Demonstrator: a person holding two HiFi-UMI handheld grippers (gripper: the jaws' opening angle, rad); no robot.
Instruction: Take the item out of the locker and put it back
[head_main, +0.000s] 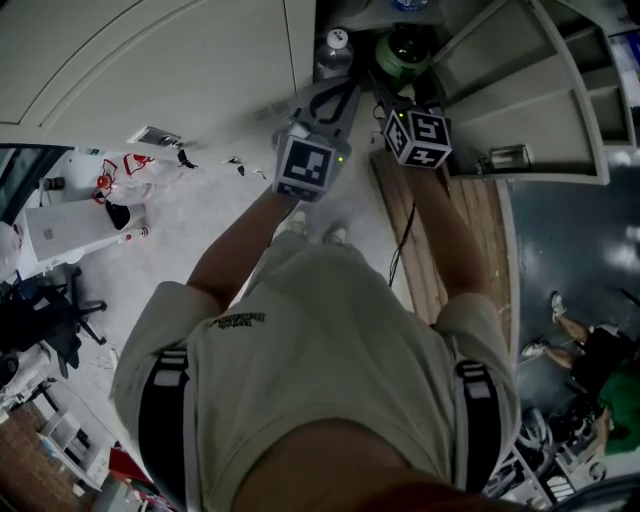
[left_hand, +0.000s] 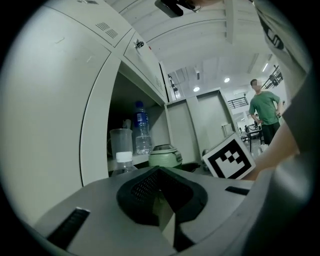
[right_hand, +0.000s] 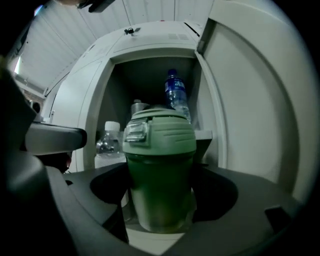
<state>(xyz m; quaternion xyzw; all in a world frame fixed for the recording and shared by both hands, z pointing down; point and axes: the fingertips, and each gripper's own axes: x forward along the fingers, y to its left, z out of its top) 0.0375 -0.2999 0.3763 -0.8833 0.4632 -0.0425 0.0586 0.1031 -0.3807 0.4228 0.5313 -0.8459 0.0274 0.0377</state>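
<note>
Standing upright between the jaws of the right gripper (right_hand: 160, 192), the green cup (right_hand: 160, 170) has a dark green, slightly glossy body and a paler green lid with ribs on it. A small clasp of metal colour sits on the front of the lid. The jaws stand wide apart and their dark pads press on the two sides of the cup's body, so the cup is gripped at its lower half and the lid rises above them.

The left gripper (left_hand: 162, 200) is just beside it. Its jaws are together and nothing is between them. From its view the green cup shows to the right, near the right gripper's marker cube (left_hand: 229, 157).

Behind the cup the locker (right_hand: 150, 55) is open, with its door (right_hand: 260, 100) swung to the right. The cup is in front of the opening, at about the level of the shelf (right_hand: 202, 135). On the shelf are a small bottle (right_hand: 111, 137) with a white cap, a clear beaker (left_hand: 121, 142) and, further back, a water bottle (right_hand: 175, 97) with a blue label.
</note>
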